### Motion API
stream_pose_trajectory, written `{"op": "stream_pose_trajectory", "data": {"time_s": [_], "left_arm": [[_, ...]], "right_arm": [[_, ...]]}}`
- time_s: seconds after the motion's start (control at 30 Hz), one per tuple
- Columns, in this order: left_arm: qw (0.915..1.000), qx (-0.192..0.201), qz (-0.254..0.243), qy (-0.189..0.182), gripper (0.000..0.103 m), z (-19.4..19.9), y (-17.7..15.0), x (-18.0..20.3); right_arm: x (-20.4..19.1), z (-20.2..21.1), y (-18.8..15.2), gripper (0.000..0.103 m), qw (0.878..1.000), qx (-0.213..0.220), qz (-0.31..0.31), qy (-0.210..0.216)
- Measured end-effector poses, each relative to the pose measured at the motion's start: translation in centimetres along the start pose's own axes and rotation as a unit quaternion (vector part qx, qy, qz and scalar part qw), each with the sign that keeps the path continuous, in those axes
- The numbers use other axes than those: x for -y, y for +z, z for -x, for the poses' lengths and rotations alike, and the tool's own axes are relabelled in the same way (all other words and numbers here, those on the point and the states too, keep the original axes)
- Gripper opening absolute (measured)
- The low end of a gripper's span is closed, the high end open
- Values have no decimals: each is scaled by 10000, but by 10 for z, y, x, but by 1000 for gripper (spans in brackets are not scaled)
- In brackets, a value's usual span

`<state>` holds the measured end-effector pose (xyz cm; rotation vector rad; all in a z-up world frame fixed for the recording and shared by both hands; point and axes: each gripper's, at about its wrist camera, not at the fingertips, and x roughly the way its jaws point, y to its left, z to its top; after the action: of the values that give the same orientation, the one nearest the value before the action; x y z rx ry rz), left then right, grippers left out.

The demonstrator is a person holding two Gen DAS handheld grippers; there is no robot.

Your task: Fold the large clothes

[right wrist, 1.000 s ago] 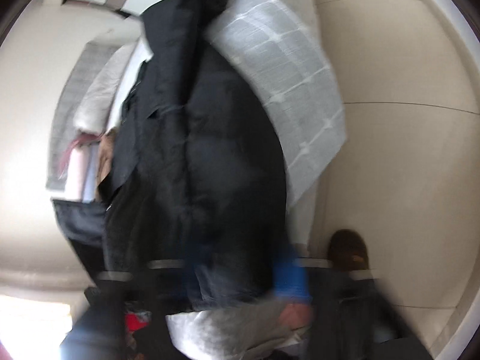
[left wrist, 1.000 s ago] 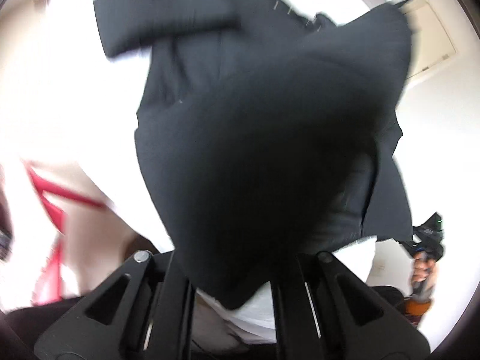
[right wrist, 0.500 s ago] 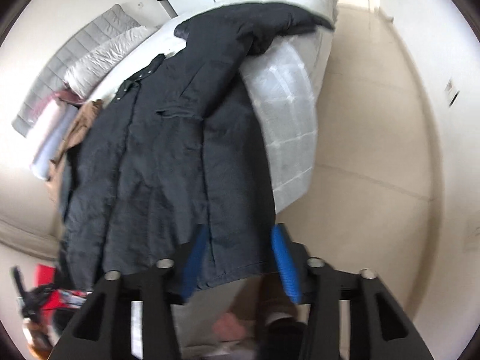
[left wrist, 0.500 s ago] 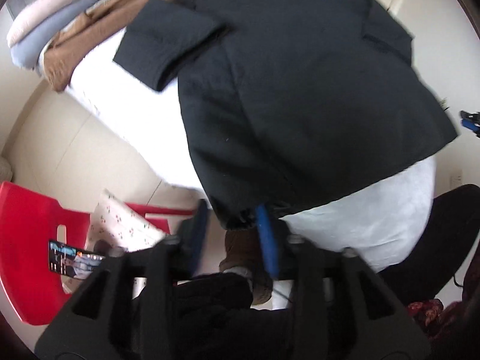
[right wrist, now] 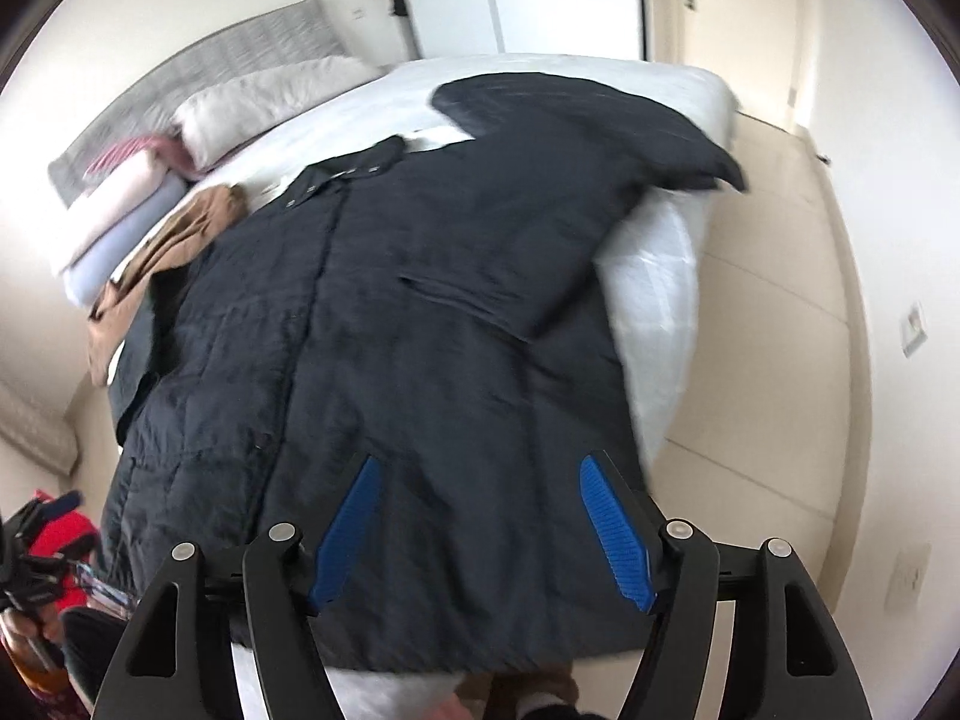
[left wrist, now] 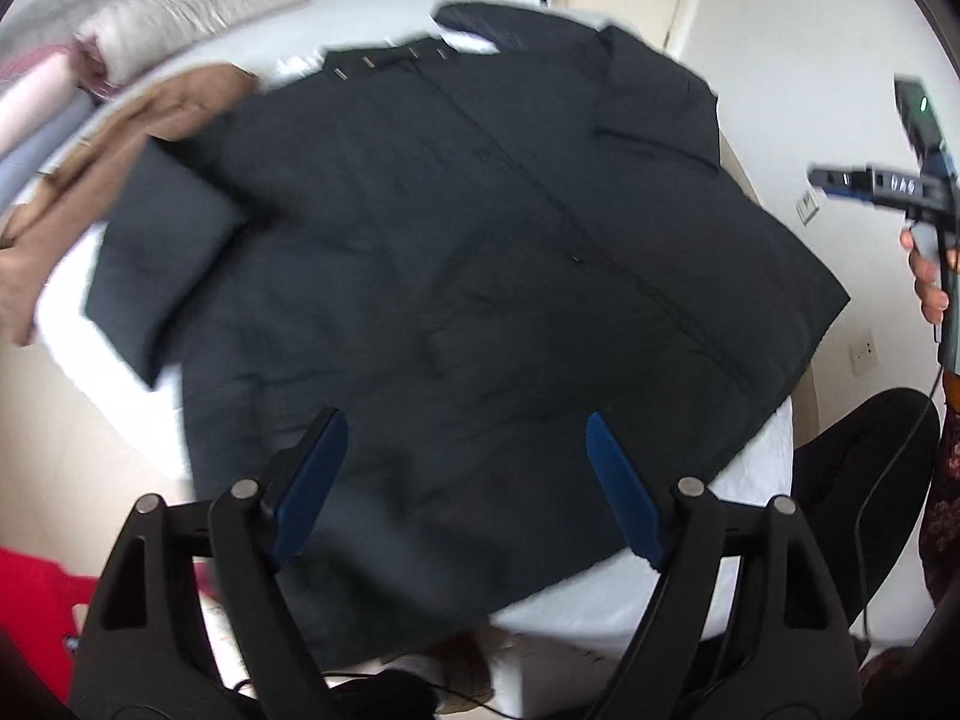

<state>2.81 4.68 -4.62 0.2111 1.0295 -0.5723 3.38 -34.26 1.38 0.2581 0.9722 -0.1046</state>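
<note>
A large black coat (left wrist: 480,252) lies spread front-up on the white bed (left wrist: 756,468). One sleeve (left wrist: 162,264) is bent across its left side. In the right wrist view the same coat (right wrist: 372,324) runs from collar to hem, and its other sleeve (right wrist: 600,138) reaches the bed's far corner. My left gripper (left wrist: 463,426) hovers over the hem; its jaws are opening and nothing is pinched between the blue pads (left wrist: 312,474). My right gripper (right wrist: 480,462) hangs over the hem's other end, jaws also opening and free of cloth. A hand carries it at the right edge (left wrist: 870,183).
A brown garment (right wrist: 174,240) lies crumpled beside the coat. Folded pink and lavender bedding (right wrist: 120,204) and a pillow (right wrist: 264,96) sit by the grey headboard (right wrist: 210,60). Something red (left wrist: 36,618) stands on the beige floor (right wrist: 768,312). A person's dark-clad leg (left wrist: 852,480) is beside the bed.
A second ago both grippers held the coat up, shut on its hem. They have let it go; it now lies flat on the bed, and both jaws have spread wide and drawn back.
</note>
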Motion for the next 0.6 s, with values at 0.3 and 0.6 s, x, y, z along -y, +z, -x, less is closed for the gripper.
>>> {"op": "stream_pose_trajectory", "data": {"time_s": [0.3,0.6], "left_arm": [[9811,-1295,-1193,-801,82,-55,13,72],[9940,-704,-416,-726,82,-48,76,48]], "right_arm": [[-53,-100,56,75,9879,-83,1345,-770],[-59,-212,75,74,9403,89,2520,-2286]]}}
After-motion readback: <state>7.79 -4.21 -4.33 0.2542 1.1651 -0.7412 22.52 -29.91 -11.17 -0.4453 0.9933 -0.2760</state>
